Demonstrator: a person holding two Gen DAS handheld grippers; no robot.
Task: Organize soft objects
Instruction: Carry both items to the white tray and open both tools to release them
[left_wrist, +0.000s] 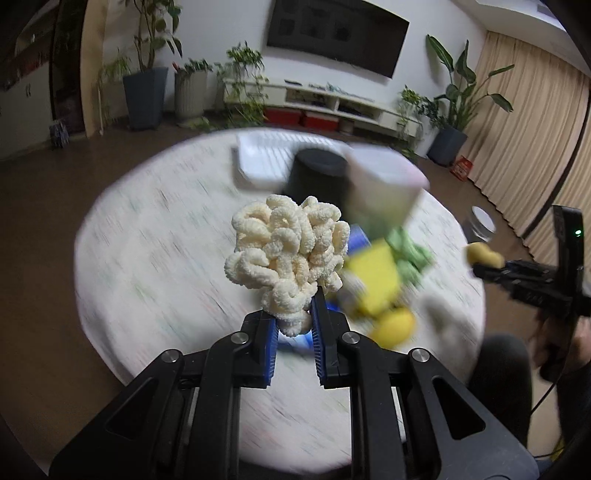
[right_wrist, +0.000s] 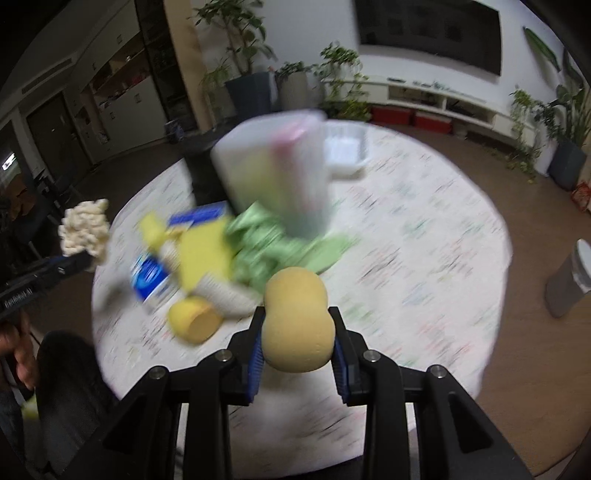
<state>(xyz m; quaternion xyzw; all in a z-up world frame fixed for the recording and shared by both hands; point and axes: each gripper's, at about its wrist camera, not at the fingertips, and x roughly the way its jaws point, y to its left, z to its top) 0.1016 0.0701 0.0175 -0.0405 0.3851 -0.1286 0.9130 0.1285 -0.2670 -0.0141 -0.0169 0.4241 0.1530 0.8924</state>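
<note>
My left gripper (left_wrist: 293, 323) is shut on a cream chenille noodle mop head (left_wrist: 288, 254) and holds it above the round table (left_wrist: 155, 251). It also shows in the right wrist view (right_wrist: 85, 227). My right gripper (right_wrist: 297, 334) is shut on a tan peanut-shaped sponge (right_wrist: 297, 317), also lifted; it shows at the right in the left wrist view (left_wrist: 484, 254). On the table lies a blurred pile: a yellow cloth (right_wrist: 205, 254), a green cloth (right_wrist: 266, 251), a blue-and-white pack (right_wrist: 149, 278) and a yellow round sponge (right_wrist: 194, 319).
A clear plastic container (right_wrist: 273, 173), a black bin (left_wrist: 319, 173) and a white tray (left_wrist: 266, 155) stand at the table's far side. A grey waste bin (right_wrist: 570, 284) stands on the floor to the right. Plants and a TV unit line the back wall.
</note>
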